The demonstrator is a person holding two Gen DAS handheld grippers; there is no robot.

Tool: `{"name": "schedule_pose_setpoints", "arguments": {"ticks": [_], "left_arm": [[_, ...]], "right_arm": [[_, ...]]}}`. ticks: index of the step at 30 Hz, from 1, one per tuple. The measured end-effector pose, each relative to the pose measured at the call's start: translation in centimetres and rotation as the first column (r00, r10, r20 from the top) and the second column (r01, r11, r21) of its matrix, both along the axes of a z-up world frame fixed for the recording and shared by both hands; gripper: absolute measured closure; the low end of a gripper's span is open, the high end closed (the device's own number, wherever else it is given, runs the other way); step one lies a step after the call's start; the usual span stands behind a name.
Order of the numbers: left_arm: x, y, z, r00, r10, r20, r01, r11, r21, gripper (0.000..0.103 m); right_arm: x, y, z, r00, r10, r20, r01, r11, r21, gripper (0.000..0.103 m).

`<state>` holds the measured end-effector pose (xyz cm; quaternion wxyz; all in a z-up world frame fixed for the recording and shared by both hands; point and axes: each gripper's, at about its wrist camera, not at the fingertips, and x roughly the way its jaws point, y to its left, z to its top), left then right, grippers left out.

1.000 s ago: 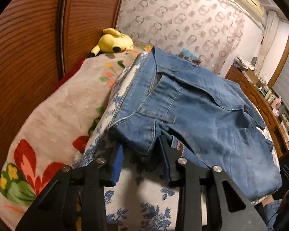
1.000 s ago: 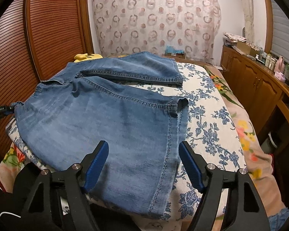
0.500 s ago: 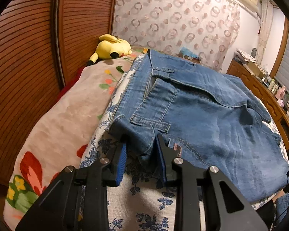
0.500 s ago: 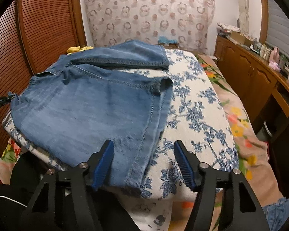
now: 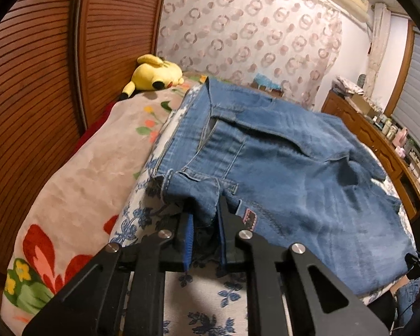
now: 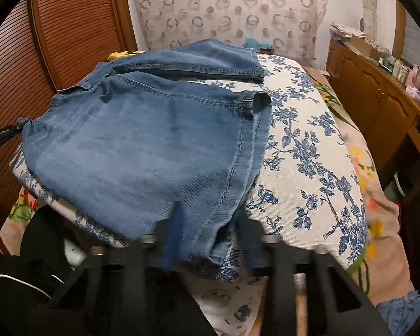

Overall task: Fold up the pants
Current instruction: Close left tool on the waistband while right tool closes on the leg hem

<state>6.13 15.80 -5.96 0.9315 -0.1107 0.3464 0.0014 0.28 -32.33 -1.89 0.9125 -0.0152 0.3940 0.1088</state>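
Observation:
Blue denim pants (image 5: 280, 162) lie spread on a bed with a blue-flowered white cover (image 6: 308, 145). In the left wrist view my left gripper (image 5: 205, 224) is shut on the waistband corner near the bed's left edge. In the right wrist view the pants (image 6: 142, 151) reach to the near edge of the bed. My right gripper (image 6: 210, 235) is blurred, with its fingers on either side of the hem end of the near leg and a wide gap between them.
A yellow plush toy (image 5: 154, 77) lies at the head of the bed on a pink flowered blanket (image 5: 78, 184). A brown slatted wardrobe (image 5: 28, 84) stands along the left. A wooden dresser (image 6: 378, 95) with small items runs along the right.
My left gripper has closed onto the waistband corner. My right gripper has moved forward and down to the hem end of the near leg, and its fingers have narrowed.

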Motion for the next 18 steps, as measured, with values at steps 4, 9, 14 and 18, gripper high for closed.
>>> {"name": "schedule_pose_setpoints", "arguments": {"ticks": [4, 9, 14, 18], "left_arm": [[0.0, -0.4, 1.3, 0.999, -0.017, 0.034, 0.017, 1.000, -0.002, 0.089], [0.5, -1.0, 2.7, 0.997, -0.039, 0.063, 0.038, 0.999, 0.015, 0.090], [1.2, -1.4, 4.1, 0.994, -0.056, 0.093, 0.053, 0.998, 0.032, 0.092], [2.1, -1.6, 5.5, 0.991, -0.062, 0.120, 0.056, 0.997, 0.048, 0.093]], "right_arm": [[0.1, -0.5, 0.0, 1.000, 0.004, 0.014, -0.005, 0.999, 0.050, 0.093], [-0.1, -0.9, 1.0, 0.998, 0.004, 0.063, -0.011, 0.994, 0.106, 0.097], [0.0, -0.3, 2.7, 0.992, 0.014, 0.123, -0.026, 0.994, 0.102, 0.098], [0.6, -0.1, 4.7, 0.983, 0.025, 0.185, -0.041, 0.995, 0.086, 0.098]]}}
